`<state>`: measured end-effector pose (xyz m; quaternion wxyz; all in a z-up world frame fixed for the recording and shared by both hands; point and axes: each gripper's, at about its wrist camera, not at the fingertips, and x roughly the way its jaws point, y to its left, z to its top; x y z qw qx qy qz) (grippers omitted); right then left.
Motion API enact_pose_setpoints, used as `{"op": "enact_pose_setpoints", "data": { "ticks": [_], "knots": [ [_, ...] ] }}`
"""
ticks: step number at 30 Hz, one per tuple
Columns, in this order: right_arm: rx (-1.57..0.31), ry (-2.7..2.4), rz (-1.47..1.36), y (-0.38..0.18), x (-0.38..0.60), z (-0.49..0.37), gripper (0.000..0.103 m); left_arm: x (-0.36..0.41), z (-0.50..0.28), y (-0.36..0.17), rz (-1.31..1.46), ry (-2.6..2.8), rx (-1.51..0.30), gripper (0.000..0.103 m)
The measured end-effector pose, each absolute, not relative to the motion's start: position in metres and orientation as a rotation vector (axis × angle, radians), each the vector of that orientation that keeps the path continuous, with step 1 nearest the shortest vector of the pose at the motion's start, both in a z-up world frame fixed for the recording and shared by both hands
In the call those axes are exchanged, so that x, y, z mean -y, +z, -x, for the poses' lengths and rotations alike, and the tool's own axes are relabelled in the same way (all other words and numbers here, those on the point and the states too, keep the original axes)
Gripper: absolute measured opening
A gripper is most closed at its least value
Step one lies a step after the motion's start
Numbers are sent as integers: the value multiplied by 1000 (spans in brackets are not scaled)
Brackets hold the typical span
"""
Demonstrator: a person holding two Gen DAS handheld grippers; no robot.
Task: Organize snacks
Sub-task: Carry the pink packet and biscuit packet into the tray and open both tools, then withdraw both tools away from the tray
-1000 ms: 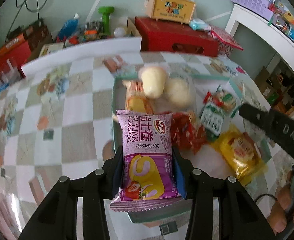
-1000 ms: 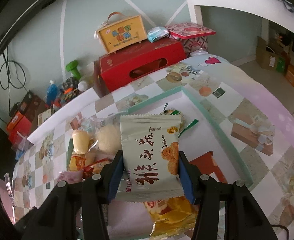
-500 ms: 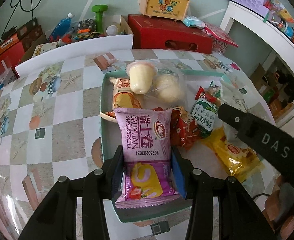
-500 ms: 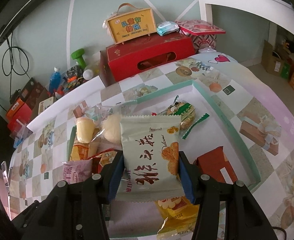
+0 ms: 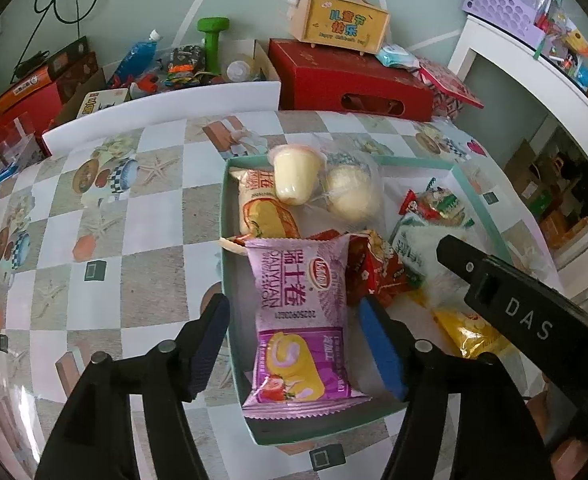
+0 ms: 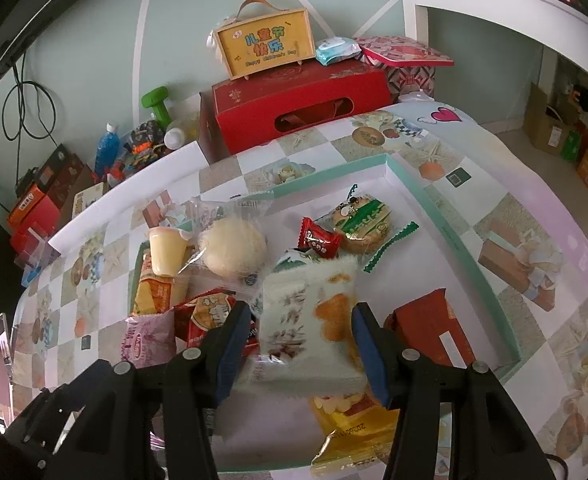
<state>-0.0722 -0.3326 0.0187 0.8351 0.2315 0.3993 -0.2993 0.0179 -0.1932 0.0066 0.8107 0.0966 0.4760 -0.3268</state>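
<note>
A purple Swiss roll packet (image 5: 298, 320) lies in the near left corner of the mint-rimmed white tray (image 5: 224, 216). My left gripper (image 5: 296, 344) straddles it with its jaws opening, both pads clear of the wrapper. In the right wrist view a pale biscuit packet (image 6: 310, 320), tilted and blurred, hangs between the fingers of my right gripper (image 6: 302, 348). Those jaws are opening too, and a gap shows at the left pad. Below it lie a yellow packet (image 6: 350, 420) and the tray (image 6: 446, 216). One finger (image 5: 494, 292) of the right gripper crosses the left wrist view.
The tray also holds a pudding cup (image 5: 296, 174), a bagged bun (image 5: 352, 196), an orange cake packet (image 5: 262, 208), a red packet (image 5: 378, 268) and a green biscuit (image 6: 362, 220). Behind the checked tablecloth stand a red gift box (image 5: 350, 80) and a yellow carry box (image 5: 338, 26).
The left jaws have spread and let go of the purple packet, which now rests in the tray. The right gripper's pale packet has tipped and blurred as its jaws widened slightly.
</note>
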Motion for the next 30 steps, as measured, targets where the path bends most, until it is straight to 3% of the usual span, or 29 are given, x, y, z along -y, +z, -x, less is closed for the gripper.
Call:
{"op": "enact_pose_setpoints", "data": {
  "ticks": [5, 9, 14, 21, 23, 30],
  "knots": [
    [-851, -646, -493, 18, 334, 73, 65, 180, -28, 12, -174, -649, -996, 70],
    [-861, -647, -493, 16, 334, 72, 69, 165, -42, 8, -149, -542, -997, 87],
    [-869, -637, -471, 16, 330, 67, 79, 141, -61, 2, -134, -396, -989, 89],
    [-864, -616, -414, 17, 319, 60, 103, 118, -76, -5, -103, -297, -997, 95],
    [-852, -607, -392, 19, 315, 59, 103, 118, -75, -5, -104, -291, -995, 103],
    [-847, -576, -309, 26, 296, 56, 103, 114, -67, 2, -99, -314, -971, 103]
  ]
}}
